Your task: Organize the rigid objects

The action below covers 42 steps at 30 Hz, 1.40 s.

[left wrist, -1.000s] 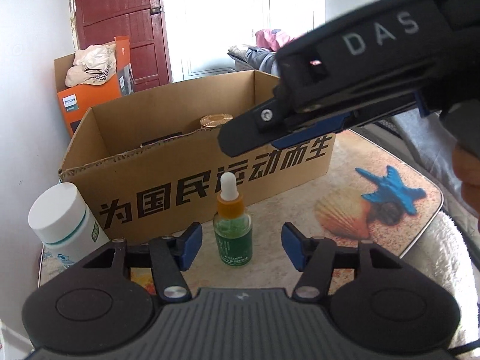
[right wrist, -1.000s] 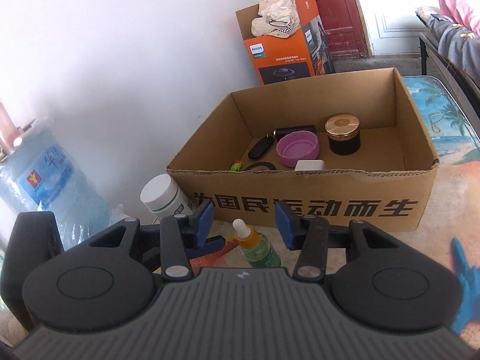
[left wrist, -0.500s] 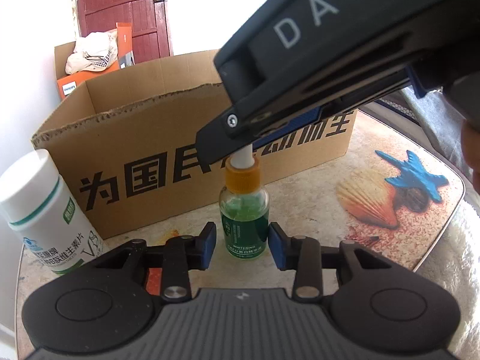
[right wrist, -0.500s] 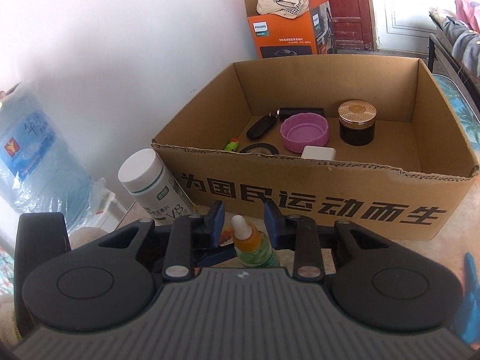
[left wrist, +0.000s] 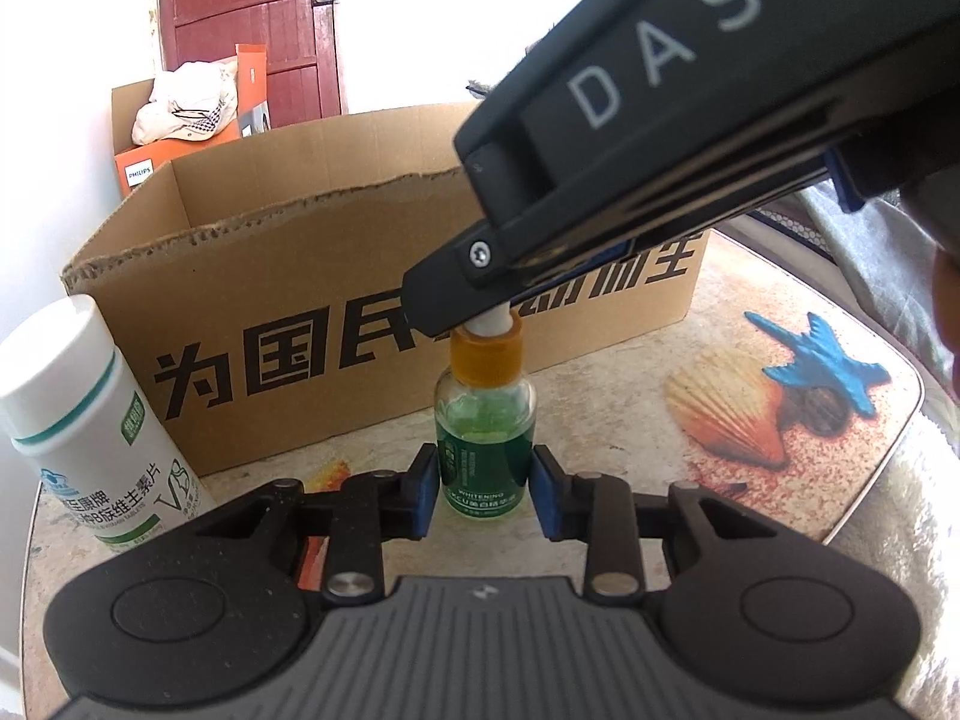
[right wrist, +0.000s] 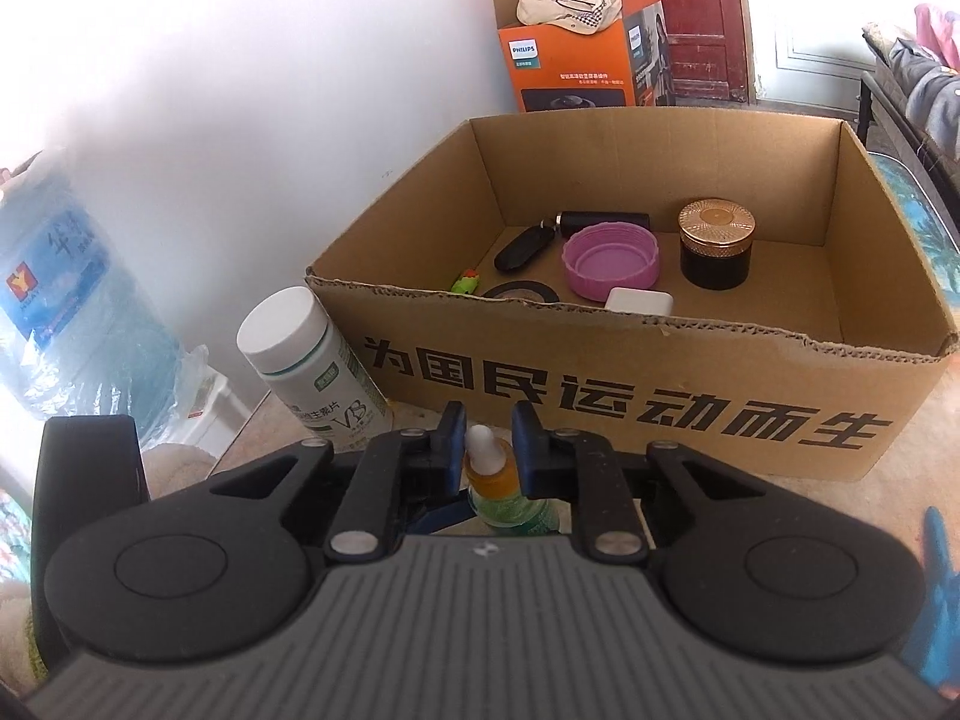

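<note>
**Hidden, cropped, unreadable**

Dropper bottle (right wrist: 511, 495): lower body lost behind the right gripper (right wrist: 488, 443) housing, bottom centre of the right wrist view; white tip (left wrist: 489, 319) covered by the black finger at centre of the left wrist view. Vitamin bottle (left wrist: 84, 432) cropped by the left edge. Small print on the green label too small to read. Cardboard box (left wrist: 336, 276) interior out of sight from the left wrist.

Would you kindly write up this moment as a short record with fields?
dropper bottle: upright on the table, in front of the cardboard box
left gripper: pads against the bottle's body; jaws have just been closing
right gripper: shut on the bottle's white dropper top
pill bottle: upright beside the dropper bottle, outside the box
in the box: purple lid, gold-lidded jar, other small items
</note>
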### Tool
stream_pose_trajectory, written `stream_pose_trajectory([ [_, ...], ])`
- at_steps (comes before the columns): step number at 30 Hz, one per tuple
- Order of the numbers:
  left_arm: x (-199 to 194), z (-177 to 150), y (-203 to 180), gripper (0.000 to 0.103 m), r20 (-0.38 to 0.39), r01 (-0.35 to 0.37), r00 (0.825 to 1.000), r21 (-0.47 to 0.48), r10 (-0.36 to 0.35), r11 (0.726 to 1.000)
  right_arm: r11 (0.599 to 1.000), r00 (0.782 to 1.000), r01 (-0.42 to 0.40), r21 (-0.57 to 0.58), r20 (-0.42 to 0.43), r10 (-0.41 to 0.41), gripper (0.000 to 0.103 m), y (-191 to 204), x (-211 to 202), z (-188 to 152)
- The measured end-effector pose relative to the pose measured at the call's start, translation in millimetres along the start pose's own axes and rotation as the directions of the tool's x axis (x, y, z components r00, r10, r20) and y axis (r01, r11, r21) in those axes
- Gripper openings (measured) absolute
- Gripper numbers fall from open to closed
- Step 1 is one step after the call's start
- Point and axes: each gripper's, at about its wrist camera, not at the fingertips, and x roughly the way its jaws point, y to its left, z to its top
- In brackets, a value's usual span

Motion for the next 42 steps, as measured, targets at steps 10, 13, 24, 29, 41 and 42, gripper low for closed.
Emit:
stream_pose_trajectory([
  [10, -53.0, 46.7, -3.9, 0.033, 0.096, -0.014, 0.995, -0.019, 0.016, 1.000, 0.997, 0.986, -0.051, -0.064, 0.152, 0.060, 0.015, 18.9, -66.3, 35.3],
  [13, -62.7, 74.2, -2.2, 0.033, 0.120, -0.004, 0.993, -0.036, 0.008, 0.999, 0.994, 0.976, -0.067, -0.082, 0.200, 0.082, 0.015, 15.9, -83.1, 56.4],
  [24, 10.1, 178.0, -0.7, 0.033, 0.052, 0.098, 0.994, -0.103, -0.093, 0.990, 0.996, 0.981, -0.085, 0.041, 0.180, 0.076, 0.011, -80.8, -67.5, 156.5],
  [29, 74.6, 203.7, -2.8, 0.033, -0.049, 0.108, 0.992, -0.119, -0.115, 0.987, 0.989, 0.991, -0.077, 0.124, 0.121, 0.062, 0.011, -138.5, -31.5, 175.6],
  [41, 180.0, 232.1, 3.1, 0.033, -0.264, 0.069, 0.958, -0.161, -0.110, 0.985, 0.959, 0.993, -0.116, 0.257, 0.041, 0.109, 0.011, -223.3, 54.5, 182.6],
  [42, 185.2, 232.2, 3.1, 0.033, -0.279, 0.065, 0.954, -0.162, -0.109, 0.985, 0.958, 0.993, -0.116, 0.262, 0.035, 0.111, 0.011, -227.5, 60.4, 182.1],
])
